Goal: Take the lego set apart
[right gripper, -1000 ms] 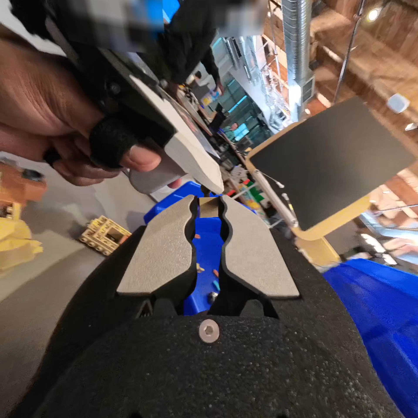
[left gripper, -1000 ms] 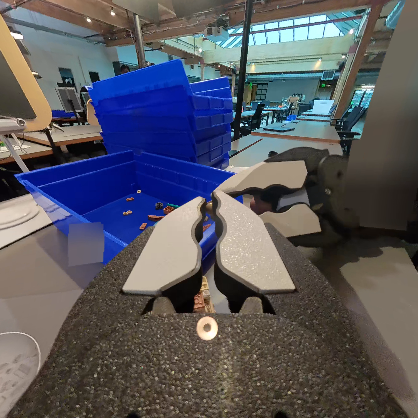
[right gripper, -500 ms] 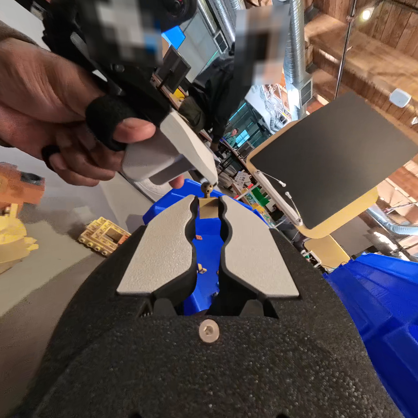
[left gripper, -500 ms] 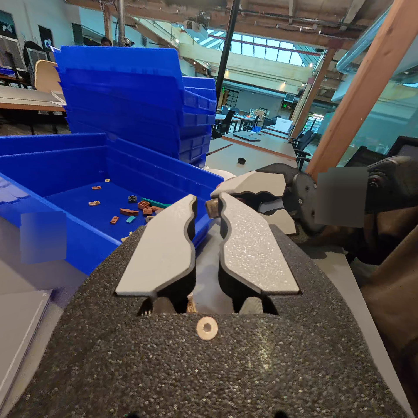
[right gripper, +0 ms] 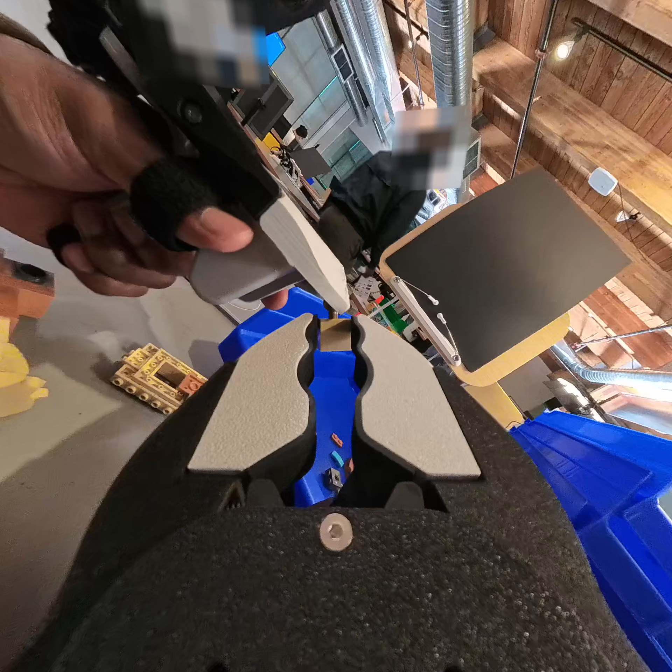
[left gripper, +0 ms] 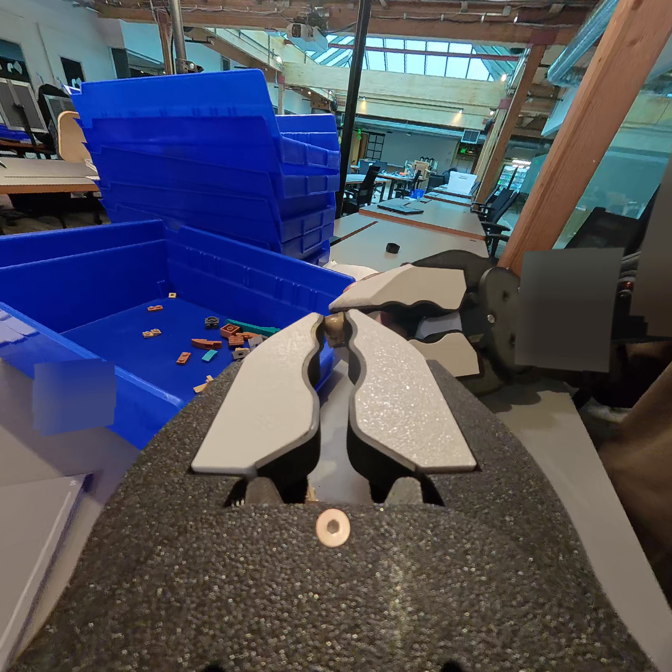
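Above the blue bin, both grippers — left gripper, right gripper — clamped on one half-hidden tan piece.

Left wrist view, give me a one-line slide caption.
Left hand-held gripper pinches a small tan ball-ended piece beside the right hand-held gripper, above a blue bin.

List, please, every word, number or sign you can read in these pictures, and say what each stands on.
No text here can be read.
Green lit signs on the far wall: too small to read.
Dark wall panels with white marks, upper left: too blurred to read.
Printed sheet beyond the blue bin: print too small to read.
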Available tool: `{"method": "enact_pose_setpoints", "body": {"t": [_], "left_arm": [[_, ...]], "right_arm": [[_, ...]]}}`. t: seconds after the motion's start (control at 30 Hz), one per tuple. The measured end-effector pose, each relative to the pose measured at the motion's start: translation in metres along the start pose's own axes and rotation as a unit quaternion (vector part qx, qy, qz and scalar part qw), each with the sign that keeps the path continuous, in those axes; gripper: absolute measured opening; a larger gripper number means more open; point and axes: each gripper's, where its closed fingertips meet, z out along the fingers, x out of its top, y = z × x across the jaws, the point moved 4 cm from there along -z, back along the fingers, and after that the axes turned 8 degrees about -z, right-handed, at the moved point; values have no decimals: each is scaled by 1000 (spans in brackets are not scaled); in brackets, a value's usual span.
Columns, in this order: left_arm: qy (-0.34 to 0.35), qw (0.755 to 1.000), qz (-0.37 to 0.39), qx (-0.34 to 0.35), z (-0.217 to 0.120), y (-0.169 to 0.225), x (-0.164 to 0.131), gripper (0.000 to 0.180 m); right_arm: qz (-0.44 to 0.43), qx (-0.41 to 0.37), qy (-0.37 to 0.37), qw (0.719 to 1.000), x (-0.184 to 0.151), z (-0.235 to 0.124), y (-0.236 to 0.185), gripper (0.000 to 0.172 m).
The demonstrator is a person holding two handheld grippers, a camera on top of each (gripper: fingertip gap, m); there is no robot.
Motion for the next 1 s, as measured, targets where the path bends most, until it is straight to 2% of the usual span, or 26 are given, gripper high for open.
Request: {"method": "enact_pose_setpoints", "body": {"t": [0.1, 0.17, 0.23, 0.4, 0.47, 0.6, 0.63, 0.7, 0.77, 0.8, 0.93, 1.0], "left_arm": [[-5, 997, 81, 20, -2, 1, -1, 9], [-14, 980, 190, 54, -4, 5, -3, 9], [-15, 972, 230, 52, -6, 9, -1, 8], [-29, 972, 233, 23, -9, 10, 0, 8], [-32, 973, 228, 17, -9, 10, 0, 8], [-32, 980, 198, 1, -11, 8, -1, 8], [-31, 981, 190, 8, -13, 8, 2, 4], [-22, 986, 149, 65, -24, -22, 11, 0], [14, 992, 103, 68, -37, -37, 24, 0], [19, 991, 107, 73, -38, -37, 28, 0], [-1, 996, 88, -8, -19, -8, 17, 0], [-6, 998, 58, -35, -11, 2, 11, 8]], "right_arm": [[11, 12, 8, 1000, 2, -1, -1, 16], [40, 33, 19, 998, 3, -2, -1, 16], [85, 59, 40, 994, 6, -4, 1, 16], [198, 127, 71, 969, 5, -5, 2, 16], [207, 134, 74, 966, 5, -5, 2, 16], [186, 128, 74, 971, 5, -6, 2, 16], [178, 132, 80, 972, 7, -8, 1, 16], [179, 112, 121, 970, 15, -17, 10, 16], [173, 92, 112, 974, 14, -19, 20, 16], [172, 86, 102, 976, 11, -17, 21, 16], [126, 52, 48, 989, -4, -10, 16, 16], [84, 33, 32, 995, -5, -8, 12, 16]]}}
